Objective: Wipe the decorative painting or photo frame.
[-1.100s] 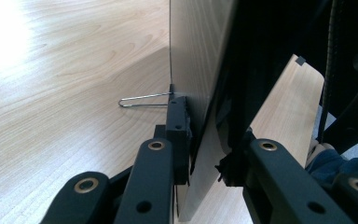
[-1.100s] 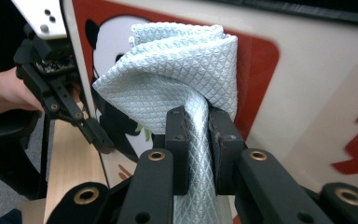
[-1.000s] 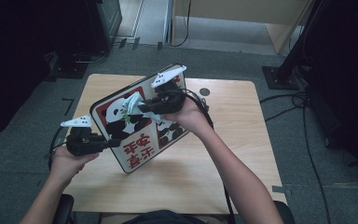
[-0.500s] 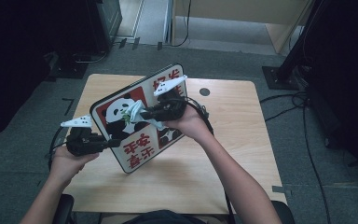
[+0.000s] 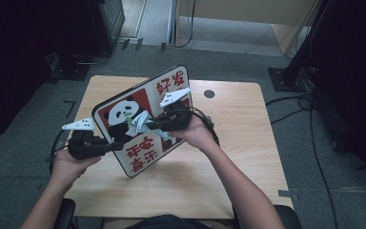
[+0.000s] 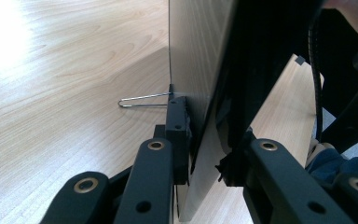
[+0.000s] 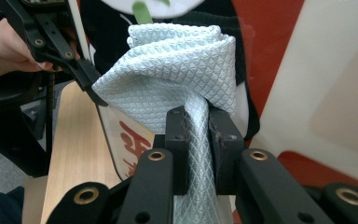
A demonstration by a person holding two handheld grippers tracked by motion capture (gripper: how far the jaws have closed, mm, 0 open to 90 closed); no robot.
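Note:
A sign board [image 5: 143, 153] printed with a panda and red characters stands tilted above the wooden table [image 5: 233, 157]. My left gripper [image 5: 116, 147] is shut on its lower left edge; in the left gripper view the jaws [image 6: 200, 154] clamp the board [image 6: 193, 56] seen edge-on. My right gripper [image 5: 150, 125] is shut on a folded pale blue cloth [image 5: 140, 121] and presses it against the panda picture. In the right gripper view the cloth [image 7: 177, 65] bulges out of the jaws [image 7: 198, 126] against the board [image 7: 335, 84], with the left gripper [image 7: 91, 91] at the upper left.
A thin wire stand [image 6: 142, 99] sticks out of the board's wooden back. A small dark round hole [image 5: 209, 94] sits near the table's far edge. Cables [image 5: 310, 114] and a black stand base [image 5: 286, 78] lie on the floor at the right.
My right gripper has slid the cloth down across the board's face, toward the person. The left gripper has kept its hold on the board's edge.

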